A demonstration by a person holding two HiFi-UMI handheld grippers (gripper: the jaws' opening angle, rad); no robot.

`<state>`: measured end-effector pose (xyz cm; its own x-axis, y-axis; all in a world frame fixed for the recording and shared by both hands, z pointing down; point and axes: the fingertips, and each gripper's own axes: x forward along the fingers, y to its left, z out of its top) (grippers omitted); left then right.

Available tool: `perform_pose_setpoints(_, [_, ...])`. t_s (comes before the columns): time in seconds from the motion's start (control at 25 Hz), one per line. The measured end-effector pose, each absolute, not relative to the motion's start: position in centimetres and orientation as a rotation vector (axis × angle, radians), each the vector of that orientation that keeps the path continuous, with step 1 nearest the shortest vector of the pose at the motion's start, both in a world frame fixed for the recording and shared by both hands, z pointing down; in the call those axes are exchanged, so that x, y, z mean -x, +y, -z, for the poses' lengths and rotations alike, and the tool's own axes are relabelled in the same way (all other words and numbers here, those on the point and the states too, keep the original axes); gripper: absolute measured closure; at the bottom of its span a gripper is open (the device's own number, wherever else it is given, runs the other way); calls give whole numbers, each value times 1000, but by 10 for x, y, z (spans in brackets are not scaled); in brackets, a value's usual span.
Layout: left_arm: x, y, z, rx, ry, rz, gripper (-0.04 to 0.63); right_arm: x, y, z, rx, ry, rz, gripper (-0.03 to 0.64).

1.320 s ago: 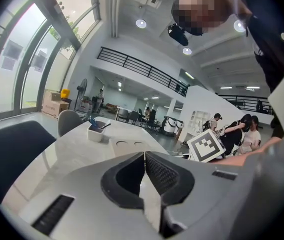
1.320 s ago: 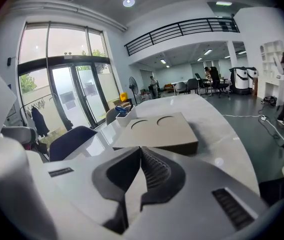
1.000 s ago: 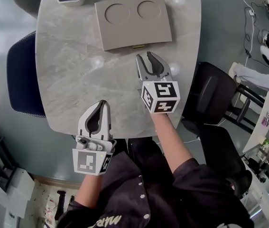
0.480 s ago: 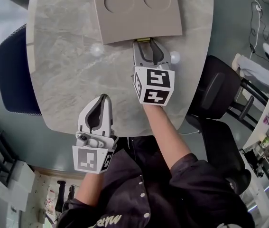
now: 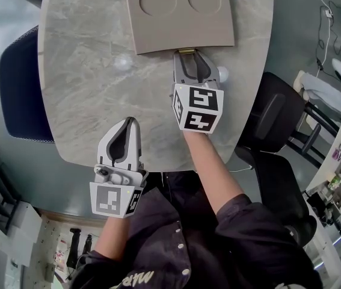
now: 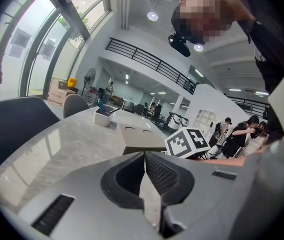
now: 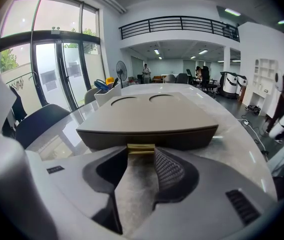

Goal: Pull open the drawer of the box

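Note:
A flat taupe box (image 5: 179, 17) with two round recesses lies on the marble table (image 5: 86, 89); in the right gripper view the box (image 7: 147, 121) fills the middle. Its small brass drawer handle (image 5: 186, 51) sticks out of the near front. My right gripper (image 5: 191, 56) sits right against that front. Its jaws are closing, with the handle (image 7: 141, 148) between the tips and both tips touching its ends (image 7: 141, 153). The drawer looks closed. My left gripper (image 5: 129, 120) hovers at the table's near edge, shut and holding nothing, tips together (image 6: 144, 155).
A white holder (image 7: 106, 91) with blue items stands beyond the box at the far left. A dark blue chair (image 5: 20, 83) is at the table's left and a black chair (image 5: 272, 119) at its right. People stand in the background of both gripper views.
My right gripper has moved forward from the open table to the box front, and the brass handle now sits between its tips. The left gripper has stayed put.

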<state>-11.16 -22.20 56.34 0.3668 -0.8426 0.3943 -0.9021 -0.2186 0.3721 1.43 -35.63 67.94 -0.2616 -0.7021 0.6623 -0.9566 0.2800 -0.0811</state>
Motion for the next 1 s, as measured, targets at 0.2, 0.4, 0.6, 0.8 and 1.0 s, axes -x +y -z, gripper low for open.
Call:
perform_pose_setpoints(0.2, [111, -219, -557, -2111, -1499, -140, 577, -17, -342, -679, -1471, -2025, -670, 456])
perform_pose_setpoints(0.4, [105, -213, -553, -2125, -1492, -145, 577, -22, -321, -680, -1461, -2007, -689, 456])
perform_pose_setpoints(0.6, [101, -204, -548, -2138, -1488, -139, 577, -27, -298, -680, -1456, -1989, -700, 456])
perform_pose_setpoints(0.8, [96, -194, -544, -2154, -1480, -139, 577, -31, -276, -681, -1445, -1970, -710, 456])
perform_pose_setpoints(1.0, [90, -186, -541, -2163, -1474, -141, 577, -37, -254, -680, -1436, -1957, -720, 457])
